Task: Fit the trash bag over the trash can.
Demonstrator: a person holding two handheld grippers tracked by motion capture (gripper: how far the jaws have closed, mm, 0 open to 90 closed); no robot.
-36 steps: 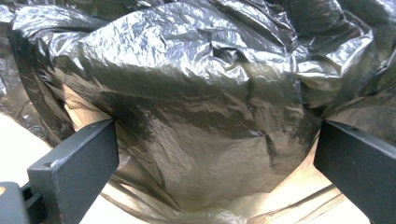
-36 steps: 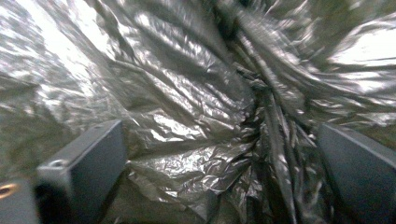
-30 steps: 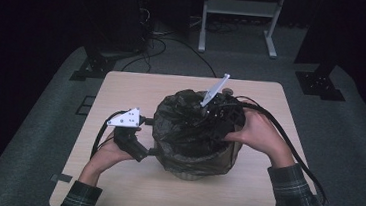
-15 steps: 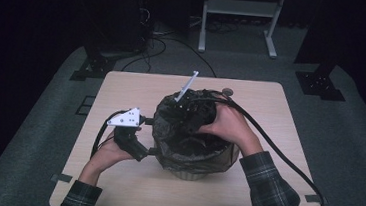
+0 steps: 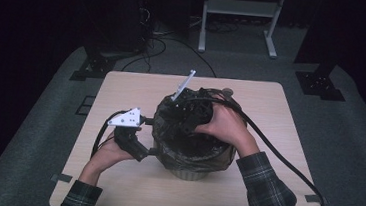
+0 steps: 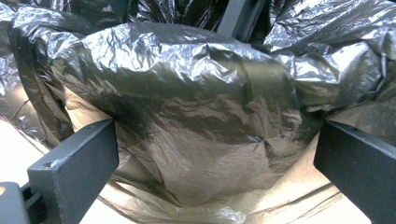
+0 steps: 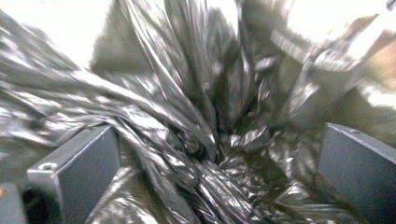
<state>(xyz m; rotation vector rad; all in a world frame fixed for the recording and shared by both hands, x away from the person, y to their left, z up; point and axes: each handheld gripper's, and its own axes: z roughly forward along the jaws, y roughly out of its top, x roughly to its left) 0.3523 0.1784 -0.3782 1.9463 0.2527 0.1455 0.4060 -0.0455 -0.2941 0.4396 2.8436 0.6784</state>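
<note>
One tabletop (image 5: 122,90) stands in the high view. On it sits one bin (image 5: 187,172), lined with one black bag (image 5: 186,153); the same bag (image 6: 187,121) fills the space ahead in the left gripper view, and its crumpled folds (image 7: 196,140) spread across the right gripper view. There are two hand-held grippers: the left hand-held gripper (image 5: 149,151) at the bag's side and the right hand-held gripper (image 5: 182,114) over the bin's mouth. Each carries one grey three-cornered plate and trails one cable. Two hands hold them, one apiece, and two plaid sleeves come in from the bottom edge. Behind the tabletop stands one pale metal frame (image 5: 239,10) on the floor.
</note>
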